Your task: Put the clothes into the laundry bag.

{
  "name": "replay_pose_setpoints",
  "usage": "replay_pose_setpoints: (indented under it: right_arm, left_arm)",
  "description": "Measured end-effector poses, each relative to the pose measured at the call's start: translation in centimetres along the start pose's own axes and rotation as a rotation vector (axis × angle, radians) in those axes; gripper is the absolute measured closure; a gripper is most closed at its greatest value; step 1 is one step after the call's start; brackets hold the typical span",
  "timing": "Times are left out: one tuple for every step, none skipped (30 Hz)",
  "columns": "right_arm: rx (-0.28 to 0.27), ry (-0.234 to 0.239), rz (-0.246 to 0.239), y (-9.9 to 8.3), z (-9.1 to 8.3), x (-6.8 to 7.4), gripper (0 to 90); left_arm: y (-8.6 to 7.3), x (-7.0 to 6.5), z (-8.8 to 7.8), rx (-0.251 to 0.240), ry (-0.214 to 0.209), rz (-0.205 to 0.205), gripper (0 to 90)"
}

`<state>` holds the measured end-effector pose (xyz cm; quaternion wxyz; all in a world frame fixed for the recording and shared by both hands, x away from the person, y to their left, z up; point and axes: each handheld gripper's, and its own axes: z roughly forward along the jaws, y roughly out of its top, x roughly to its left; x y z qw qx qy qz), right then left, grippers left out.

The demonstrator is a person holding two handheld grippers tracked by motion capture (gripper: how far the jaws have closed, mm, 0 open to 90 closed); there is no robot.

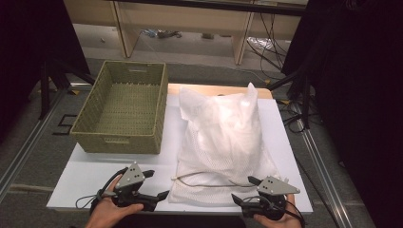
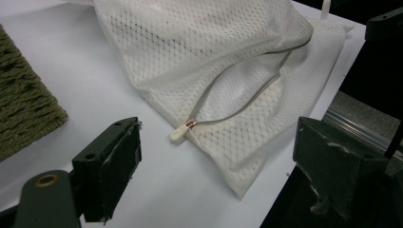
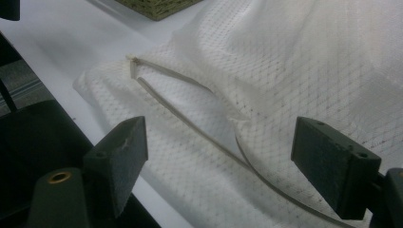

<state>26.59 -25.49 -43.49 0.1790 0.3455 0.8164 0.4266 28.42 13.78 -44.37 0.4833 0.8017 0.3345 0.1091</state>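
Note:
A white mesh bag [image 1: 221, 137] stuffed with white fabric lies on the white table [image 1: 90, 175], its zipper end toward me. The grey zipper [image 1: 209, 183] gapes partly, and its white pull [image 2: 179, 133] rests at the bag's near left corner. My left gripper [image 1: 157, 184] hovers open just left of that corner, the pull ahead between its wide jaws [image 2: 216, 142] and untouched. My right gripper [image 1: 244, 189] stands open at the bag's near right corner. In the right gripper view its jaws [image 3: 223, 137] straddle mesh [image 3: 285, 71] and the zipper line [image 3: 209, 137] without pressing.
An empty woven basket [image 1: 124, 107] sits at the table's back left, beside the bag. Bare table lies between the basket and my left hand. Black stands and cables flank the table, with wooden furniture legs behind.

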Motion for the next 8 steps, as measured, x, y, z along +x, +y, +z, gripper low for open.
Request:
replay_pose_setpoints:
  right_arm:
    - [0.002, -0.011, -0.001, 0.0, -0.01, 0.0, 20.7]
    - [0.001, -0.018, -0.005, -0.02, -0.03, -0.04, 20.7]
    - [0.0, -0.011, -0.003, -0.04, 0.02, -0.04, 20.8]
    - [0.0, 0.006, -0.007, -0.06, 0.19, -0.07, 20.8]
    - [0.01, 0.01, -0.007, -0.04, 0.14, -0.08, 20.8]
    - [0.009, 0.011, -0.005, -0.04, 0.15, -0.05, 20.8]
    - [0.007, 0.017, 0.001, -0.02, 0.12, -0.01, 20.8]
    - [0.009, 0.018, 0.0, -0.01, 0.13, 0.0, 20.8]
  left_arm:
    - [0.02, 0.09, 0.01, 0.004, -0.002, 0.008, 15.8]
    - [0.03, 0.05, 0.05, 0.002, 0.003, 0.01, 15.8]
    - [0.01, -0.04, 0.08, 0.001, 0.002, -0.006, 15.8]
    - [0.02, -0.05, 0.08, 0.001, -0.001, -0.001, 15.8]
    - [0.08, 0.1, 0.0, 0.009, -0.003, 0.029, 15.9]
    - [0.08, 0.13, 0.0, 0.009, -0.01, 0.028, 15.9]
    - [0.06, 0.1, 0.04, 0.002, -0.004, 0.022, 15.9]
    - [0.0, 0.02, 0.07, 0.002, 0.001, -0.004, 15.9]
